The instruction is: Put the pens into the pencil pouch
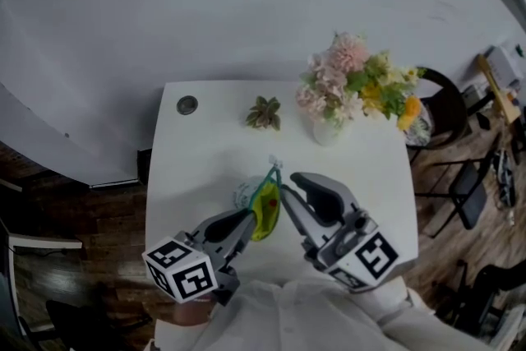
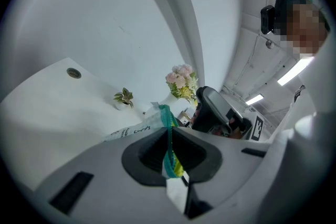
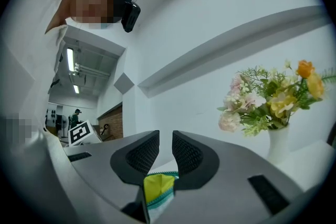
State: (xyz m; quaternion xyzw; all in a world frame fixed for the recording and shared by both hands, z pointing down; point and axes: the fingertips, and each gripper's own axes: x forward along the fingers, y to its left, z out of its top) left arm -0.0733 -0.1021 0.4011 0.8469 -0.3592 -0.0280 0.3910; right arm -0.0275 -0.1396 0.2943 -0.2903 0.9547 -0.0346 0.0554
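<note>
My pencil pouch (image 1: 266, 214) hangs nearer me than the flower vase (image 1: 326, 130), its zip edge clamped in the left gripper's (image 2: 169, 140) fingers. The right gripper's (image 3: 165, 153) fingers stand ajar with the pouch's yellow edge low between them, and I can't tell whether they bite. If they don't, that edge could slip and the mouth sag shut.

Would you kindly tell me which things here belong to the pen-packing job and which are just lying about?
Job: pencil pouch; left gripper, pinching it; right gripper, open. No pens clearly visible.
Lying about: flower vase; small potted plant.

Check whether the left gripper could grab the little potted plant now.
Probably not yet: the left gripper is shut on the pouch, though the table toward the potted plant looks bare.
</note>
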